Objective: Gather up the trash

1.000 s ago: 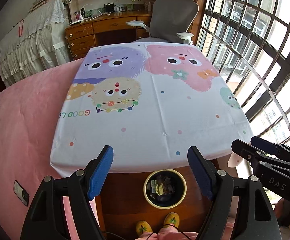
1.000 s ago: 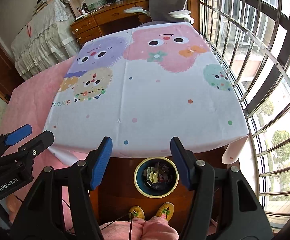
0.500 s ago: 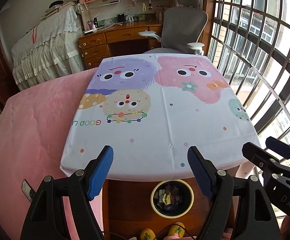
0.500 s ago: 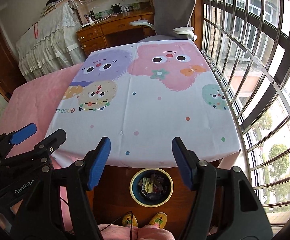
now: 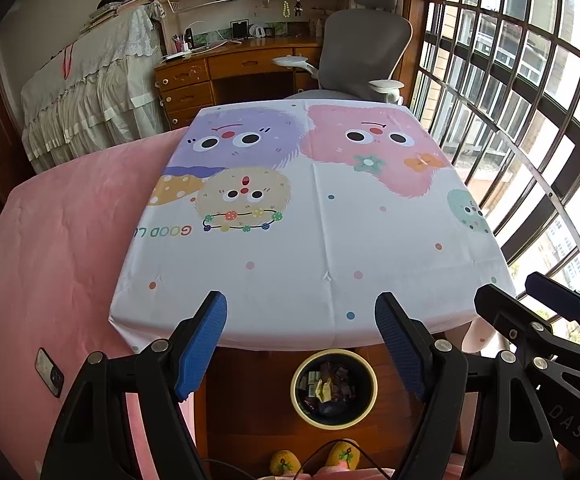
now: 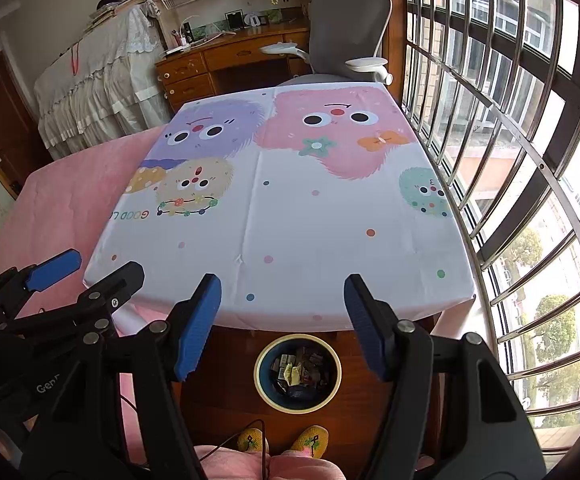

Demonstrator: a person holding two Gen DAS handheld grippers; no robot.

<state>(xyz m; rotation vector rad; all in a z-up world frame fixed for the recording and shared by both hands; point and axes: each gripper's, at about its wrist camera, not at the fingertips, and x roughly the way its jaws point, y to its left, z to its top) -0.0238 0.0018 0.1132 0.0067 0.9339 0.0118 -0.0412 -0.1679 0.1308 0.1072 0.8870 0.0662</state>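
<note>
A round bin [image 5: 334, 388] [image 6: 298, 372] with a pale yellow rim stands on the wooden floor below the table's near edge, holding wrappers and crumpled scraps. My left gripper [image 5: 302, 304] hangs open above the table's front edge, nothing between its blue pads. My right gripper [image 6: 281, 286] is open too, level with it, with the bin showing between its fingers. Each gripper appears at the side of the other's view: the right gripper [image 5: 530, 292] and the left gripper [image 6: 101, 266]. The cartoon tablecloth [image 5: 318, 216] [image 6: 290, 208] shows no loose trash.
A pink bed cover [image 5: 57, 240] lies left of the table. A barred window [image 6: 510, 120] runs along the right. A grey office chair [image 5: 362, 48] and wooden desk [image 5: 225, 72] stand behind. The person's yellow slippers [image 6: 281, 440] rest near the bin.
Both grippers have risen and tilted back, so the table and the bin sit lower and farther off in view. Both stayed open and empty.
</note>
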